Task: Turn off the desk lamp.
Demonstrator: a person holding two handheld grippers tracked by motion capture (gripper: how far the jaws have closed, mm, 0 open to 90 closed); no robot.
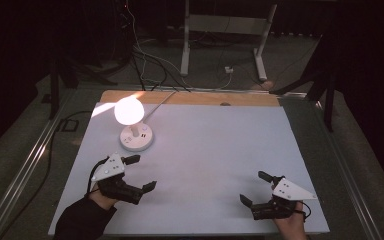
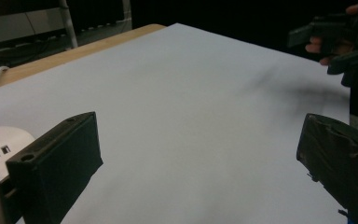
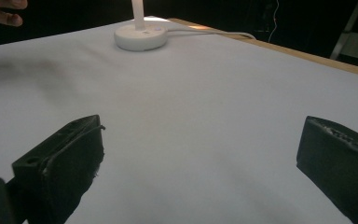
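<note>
A lit white globe lamp [image 1: 129, 110] stands on a round white base [image 1: 136, 137] at the back left of the white table sheet [image 1: 205, 150]. My left gripper [image 1: 143, 172] hovers just in front of the base, jaws wide apart and empty; its own view shows the base [image 2: 0, 144] at the left edge. My right gripper [image 1: 255, 188] rests near the front right of the sheet, open with nothing between its jaws. The lamp base [image 3: 141, 36] and stem appear far off in the right gripper view.
A white cable [image 1: 160, 102] runs from the lamp base to the wooden back edge [image 1: 190, 98] of the table. Beyond stand white table legs [image 1: 185, 45] and floor cables. The other hand's gripper [image 2: 335, 42] appears at the top right of the left gripper view.
</note>
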